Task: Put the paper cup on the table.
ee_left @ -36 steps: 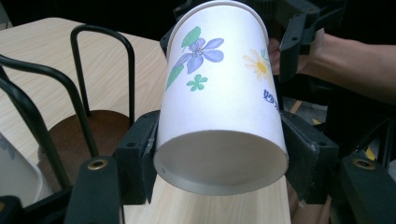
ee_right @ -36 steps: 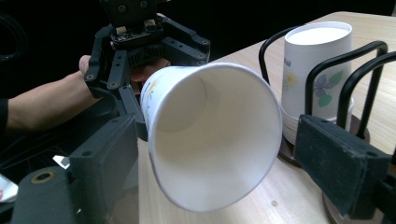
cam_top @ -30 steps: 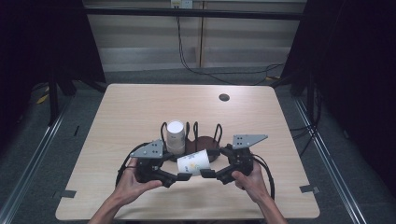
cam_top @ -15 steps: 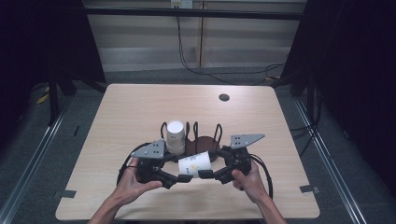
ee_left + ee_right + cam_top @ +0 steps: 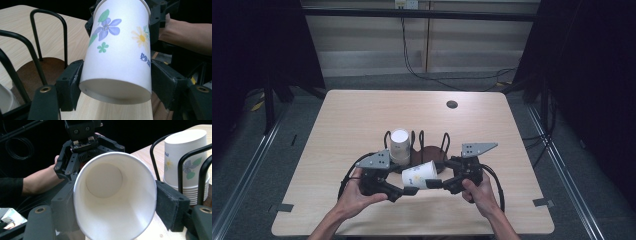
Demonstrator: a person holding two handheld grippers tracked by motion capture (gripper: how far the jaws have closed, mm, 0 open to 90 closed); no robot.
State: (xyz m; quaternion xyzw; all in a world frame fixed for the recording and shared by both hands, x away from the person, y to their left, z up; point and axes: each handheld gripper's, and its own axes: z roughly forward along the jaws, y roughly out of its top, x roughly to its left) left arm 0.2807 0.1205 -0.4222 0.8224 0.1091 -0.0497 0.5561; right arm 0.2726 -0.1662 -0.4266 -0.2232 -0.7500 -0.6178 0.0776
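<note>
A white paper cup with flower prints lies on its side above the table's front, between my two grippers. My right gripper has just been closing its jaws. In the right gripper view both pads press the cup's open rim and squeeze it slightly oval. My left gripper has just been opening its jaws. In the left gripper view the cup's round base sits between the spread pads, unsqueezed. A stack of upside-down cups stands in a black wire rack just behind.
The rack has a brown base and several wire hoops, right beyond the grippers. A small dark round hole sits in the wooden table at the far right. Dark floor and rails surround the table.
The right gripper's jaws have closed onto the cup's mouth end, and the left gripper's jaws have spread at its base. Both hands and the cup stay in place.
</note>
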